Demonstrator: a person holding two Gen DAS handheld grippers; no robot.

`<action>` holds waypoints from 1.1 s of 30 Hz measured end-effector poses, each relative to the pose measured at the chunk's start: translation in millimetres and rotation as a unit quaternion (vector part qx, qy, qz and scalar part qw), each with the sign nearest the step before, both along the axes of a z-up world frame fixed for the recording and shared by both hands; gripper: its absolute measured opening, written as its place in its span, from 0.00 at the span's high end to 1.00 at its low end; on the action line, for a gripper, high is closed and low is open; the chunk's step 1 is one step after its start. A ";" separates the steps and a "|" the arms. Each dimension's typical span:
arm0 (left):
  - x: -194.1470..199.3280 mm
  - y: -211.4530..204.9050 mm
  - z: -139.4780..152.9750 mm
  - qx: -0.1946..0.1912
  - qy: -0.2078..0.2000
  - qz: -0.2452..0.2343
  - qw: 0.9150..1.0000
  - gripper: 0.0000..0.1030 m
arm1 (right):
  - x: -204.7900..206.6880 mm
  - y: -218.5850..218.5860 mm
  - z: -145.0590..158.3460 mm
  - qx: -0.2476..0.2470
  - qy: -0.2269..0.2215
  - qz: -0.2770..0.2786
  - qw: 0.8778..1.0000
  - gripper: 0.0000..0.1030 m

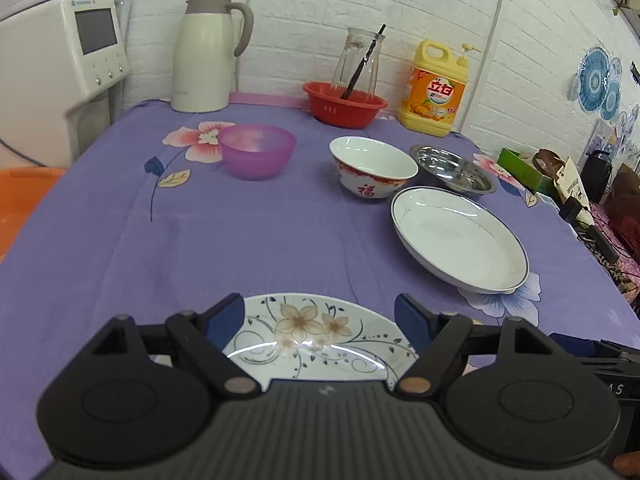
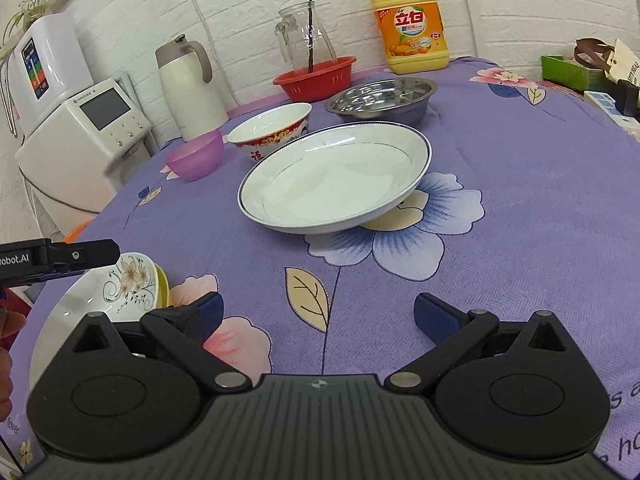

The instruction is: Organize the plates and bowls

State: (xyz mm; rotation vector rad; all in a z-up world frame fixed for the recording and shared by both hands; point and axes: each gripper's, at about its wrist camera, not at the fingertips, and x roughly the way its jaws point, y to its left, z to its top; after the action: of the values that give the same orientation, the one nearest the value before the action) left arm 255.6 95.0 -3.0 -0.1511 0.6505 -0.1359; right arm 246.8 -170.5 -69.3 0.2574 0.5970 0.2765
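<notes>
A flower-patterned plate (image 1: 304,332) lies at the table's near edge, right under my open left gripper (image 1: 320,314); it also shows in the right wrist view (image 2: 120,284), on top of a yellow dish (image 2: 163,280). A white blue-rimmed plate (image 1: 460,236) (image 2: 336,176) sits right of centre. Behind it stand a white and red bowl (image 1: 372,168) (image 2: 272,128), a steel bowl (image 1: 452,168) (image 2: 380,96) and a purple bowl (image 1: 258,148) (image 2: 196,156). My right gripper (image 2: 318,312) is open and empty above the cloth, short of the white plate. The left gripper's body (image 2: 60,258) shows at the left.
At the back stand a white thermos jug (image 1: 208,52), a red basket (image 1: 344,104) holding a glass pitcher (image 1: 358,60), and a yellow detergent bottle (image 1: 436,88). A white appliance (image 1: 68,52) stands left of the table. Boxes and bags (image 1: 560,176) crowd the right edge.
</notes>
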 end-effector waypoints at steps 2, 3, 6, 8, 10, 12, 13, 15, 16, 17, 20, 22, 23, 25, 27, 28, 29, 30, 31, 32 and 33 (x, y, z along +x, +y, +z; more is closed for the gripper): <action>7.2 -1.3 -1.7 0.000 0.005 0.000 1.000 0.24 | 3.0 -4.2 -0.5 0.004 0.001 -0.007 1.000 0.00; 10.3 -2.0 -2.4 0.000 0.007 -0.001 1.000 0.24 | 4.2 -6.4 -1.0 0.007 0.002 -0.013 1.000 0.00; 20.0 -5.1 -3.9 0.001 0.013 -0.006 1.000 0.24 | 9.4 -12.2 -0.4 0.017 0.004 -0.021 1.000 0.00; 27.9 -8.3 -3.9 -0.001 0.018 -0.012 1.000 0.24 | 15.5 -17.2 2.4 0.027 -0.001 -0.017 0.999 0.00; 38.4 -13.0 -2.0 -0.005 0.021 -0.019 1.000 0.24 | 23.5 -20.5 8.8 0.025 -0.015 -0.009 1.000 0.00; 50.3 -20.0 3.4 -0.010 0.020 -0.023 0.999 0.24 | 36.6 -23.2 19.1 0.007 -0.032 -0.007 0.999 0.00; 56.4 -23.6 6.7 -0.015 0.018 -0.022 0.999 0.22 | 45.0 -24.4 25.6 -0.003 -0.044 -0.010 0.999 0.00; 71.2 -31.0 12.1 -0.031 0.013 -0.020 0.999 0.21 | 65.1 -25.4 37.0 -0.025 -0.064 -0.018 0.997 0.00; 80.0 -35.5 13.2 -0.036 0.016 -0.019 0.999 0.21 | 79.0 -24.5 40.7 -0.040 -0.067 -0.022 0.997 0.00; 89.0 -40.2 13.4 -0.038 0.021 -0.021 0.999 0.21 | 93.5 -23.6 41.6 -0.056 -0.060 -0.026 0.996 0.00; 122.4 -52.9 6.5 -0.040 0.046 -0.027 0.998 0.21 | 125.1 -24.4 32.5 -0.078 -0.032 -0.031 0.996 0.00; 142.9 -57.1 -2.7 -0.043 0.073 -0.024 0.996 0.21 | 133.2 -24.8 21.7 -0.081 -0.016 -0.024 0.996 0.00; 149.9 -59.2 -7.0 -0.042 0.082 -0.025 0.995 0.21 | 134.1 -25.1 16.6 -0.079 -0.009 -0.022 0.997 0.00; 159.3 -63.6 -13.4 -0.035 0.087 -0.027 0.995 0.21 | 133.0 -25.9 9.0 -0.075 -0.001 -0.017 0.997 0.00; 166.2 -69.3 -19.9 -0.019 0.091 -0.030 0.995 0.21 | 131.1 -23.7 7.2 -0.078 -0.002 -0.012 0.997 0.00; 168.5 -71.3 -22.7 -0.014 0.094 -0.030 0.995 0.22 | 131.1 -21.2 7.4 -0.085 -0.004 -0.010 0.996 0.00; 170.9 -72.1 -26.0 -0.014 0.099 -0.030 0.995 0.22 | 133.0 -19.5 6.9 -0.089 -0.004 -0.008 0.996 0.00; 172.2 -73.5 -27.8 -0.012 0.096 -0.030 0.995 0.22 | 132.7 -18.6 6.0 -0.093 -0.005 -0.007 0.996 0.00; 172.6 -75.6 -28.2 -0.006 0.092 -0.033 0.995 0.22 | 132.5 -16.5 5.4 -0.099 -0.006 -0.006 0.995 0.00; 173.1 -77.1 -28.8 -0.002 0.092 -0.036 0.995 0.22 | 133.3 -14.5 5.4 -0.107 -0.007 -0.005 0.994 0.00; 173.1 -78.6 -29.0 0.001 0.090 -0.036 0.995 0.22 | 133.5 -13.5 4.8 -0.112 -0.008 -0.004 0.994 0.00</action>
State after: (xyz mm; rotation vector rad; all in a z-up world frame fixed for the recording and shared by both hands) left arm 428.7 16.4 -32.1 -0.1396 0.8365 -0.1918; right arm 380.3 -184.0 -64.5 0.0405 0.6058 0.2010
